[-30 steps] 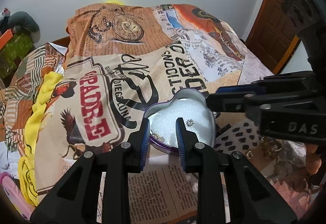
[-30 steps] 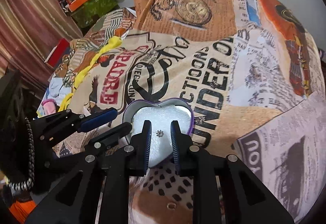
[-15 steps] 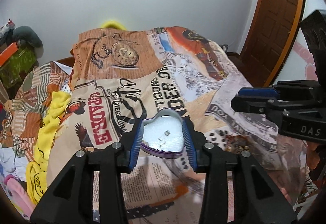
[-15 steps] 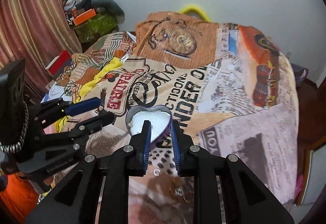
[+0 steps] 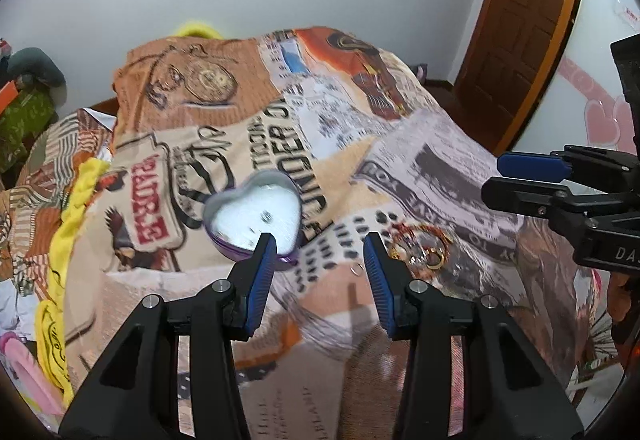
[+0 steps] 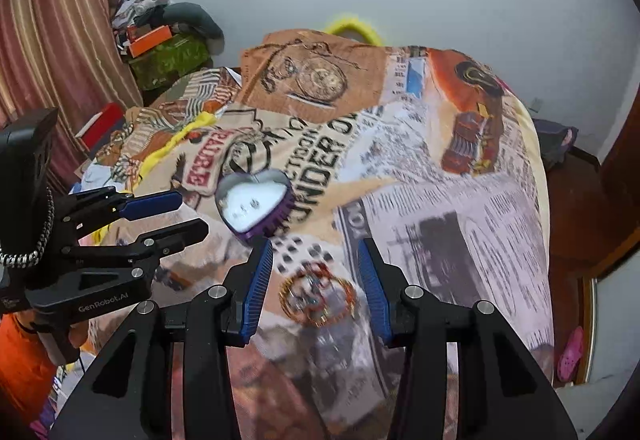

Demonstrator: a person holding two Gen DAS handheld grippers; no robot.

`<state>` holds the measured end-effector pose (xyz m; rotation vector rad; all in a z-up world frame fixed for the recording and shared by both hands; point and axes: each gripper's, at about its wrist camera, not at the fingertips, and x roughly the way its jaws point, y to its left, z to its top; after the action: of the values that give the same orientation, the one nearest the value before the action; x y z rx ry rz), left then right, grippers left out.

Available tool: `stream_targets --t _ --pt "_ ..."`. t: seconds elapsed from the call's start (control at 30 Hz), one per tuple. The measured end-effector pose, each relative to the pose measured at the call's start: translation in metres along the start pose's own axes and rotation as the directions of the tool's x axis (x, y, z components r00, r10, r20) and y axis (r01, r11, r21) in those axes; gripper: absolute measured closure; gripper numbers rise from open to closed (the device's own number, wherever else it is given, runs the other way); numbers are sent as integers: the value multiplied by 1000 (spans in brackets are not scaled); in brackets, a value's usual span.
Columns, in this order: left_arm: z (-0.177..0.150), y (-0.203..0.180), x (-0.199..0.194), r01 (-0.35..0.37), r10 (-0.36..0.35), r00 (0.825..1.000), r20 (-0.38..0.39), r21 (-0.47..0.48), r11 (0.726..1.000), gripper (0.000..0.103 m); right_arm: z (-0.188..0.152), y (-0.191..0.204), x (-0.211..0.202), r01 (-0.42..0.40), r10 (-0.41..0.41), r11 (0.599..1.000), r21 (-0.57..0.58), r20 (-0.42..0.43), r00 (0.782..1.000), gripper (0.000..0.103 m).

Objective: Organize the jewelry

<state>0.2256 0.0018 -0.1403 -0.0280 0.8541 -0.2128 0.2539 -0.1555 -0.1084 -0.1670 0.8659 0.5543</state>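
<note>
From my left wrist camera, my left gripper point(image 5: 320, 244) hangs over the printed bedspread point(image 5: 420, 143) with its jaws apart and nothing between the blue pads. The heart-shaped tin point(image 5: 253, 211) is my landmark: it lies open on the bedspread just beyond my left finger, whose tip covers its near point. Inside it, on the white lining, I make out a small dark piece of jewelry point(image 5: 266, 216), too blurred to name. To the right of the tin, close by, sits a loose pile of gold rings and bangles point(image 5: 420, 244), just past my right finger. One small single ring point(image 5: 356, 270) lies between the tin and that pile, near the right pad. Further right of the tin, my right gripper point(image 5: 500, 179) comes in from the edge, fingers apart.

From my right wrist camera, my right gripper point(image 6: 316, 248) is opening and grips nothing. The tin point(image 6: 253, 205) lies just beyond and left of my left fingertip, with two or three tiny blurred pieces on its lining. The gold pile point(image 6: 318, 298) lies nearer to me than the tin, on the bedspread point(image 6: 460, 199), framed between my two pads but below them, untouched. Left of the tin, my left gripper point(image 6: 182, 213) reaches in, jaws parted and bare.
</note>
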Motion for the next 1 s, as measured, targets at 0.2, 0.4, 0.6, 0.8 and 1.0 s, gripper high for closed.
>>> stream_targets --t 0.2,0.4,0.6,0.8,1.0 --pt "-17 -9 18 21 -21 999 -50 9 1000 59 -23 -5 5 1 -1 1000 -2 -37 999 63" --pt "-34 -8 29 38 -38 995 -93 -3 999 59 -40 4 21 -24 23 1000 -17 -60 998 63" --pt "-41 -5 30 62 -62 994 -94 -6 998 76 -44 14 41 -54 51 998 -33 -89 995 70" --pt "-38 -8 38 87 -87 991 -98 1 996 82 -42 17 51 -68 65 997 -33 -103 993 87" --pt "-32 -13 50 102 -99 989 -107 19 995 83 -42 12 57 -56 53 998 -22 -116 992 90"
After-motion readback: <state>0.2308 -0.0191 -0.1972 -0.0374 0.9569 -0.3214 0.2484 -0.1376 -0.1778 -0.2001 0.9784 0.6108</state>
